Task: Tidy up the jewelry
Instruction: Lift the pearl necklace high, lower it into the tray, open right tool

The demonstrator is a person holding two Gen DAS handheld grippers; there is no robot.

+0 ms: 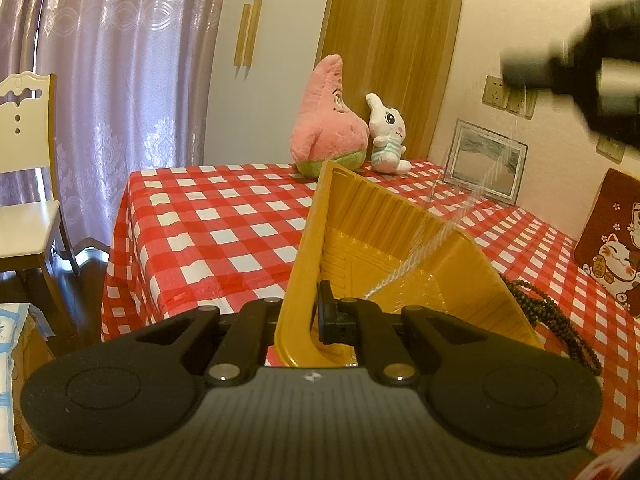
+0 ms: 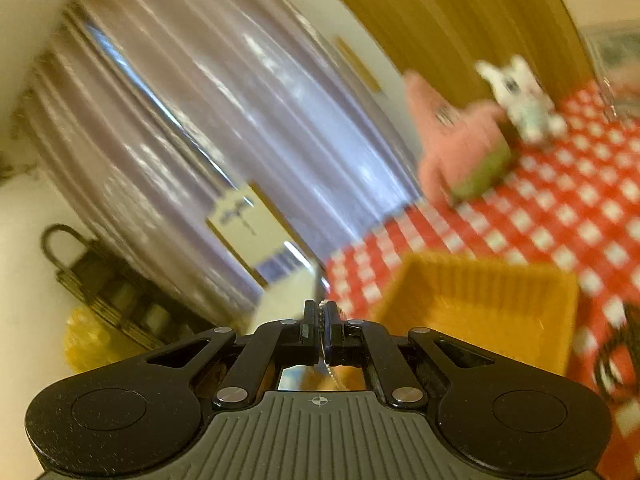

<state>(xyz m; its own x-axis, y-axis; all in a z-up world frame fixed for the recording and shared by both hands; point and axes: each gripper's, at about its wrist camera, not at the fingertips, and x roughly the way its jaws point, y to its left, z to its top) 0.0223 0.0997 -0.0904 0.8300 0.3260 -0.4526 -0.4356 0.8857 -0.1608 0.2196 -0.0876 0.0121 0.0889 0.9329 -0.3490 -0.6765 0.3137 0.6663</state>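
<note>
Left tongs clamped on near wall of tilted yellow ribbed plastic tray, right tongs pinching thin silver bead chain, blurred, dark beaded necklace right of the left tongs on red checked desk

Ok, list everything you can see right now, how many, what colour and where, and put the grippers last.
yellow tray: one, yellow plastic, tilted up over the table, its near wall pinched by the left gripper
silver chain: one, silvery, blurred, hanging from the right gripper down into the tray
dark bead strand: one, dark brown, on the cloth right of the tray
tablecloth: one, red and white check, over the table
pink plush: one, pink with a green base, far table edge
white rabbit plush: one, white, right beside the pink plush
picture frame: one, pale, leaning at the wall
cat cushion: one, dark red, far right
chair: one, cream, left
curtain: mauve, behind
left gripper: black, shut on the tray
right gripper: black, shut on the chain
</note>
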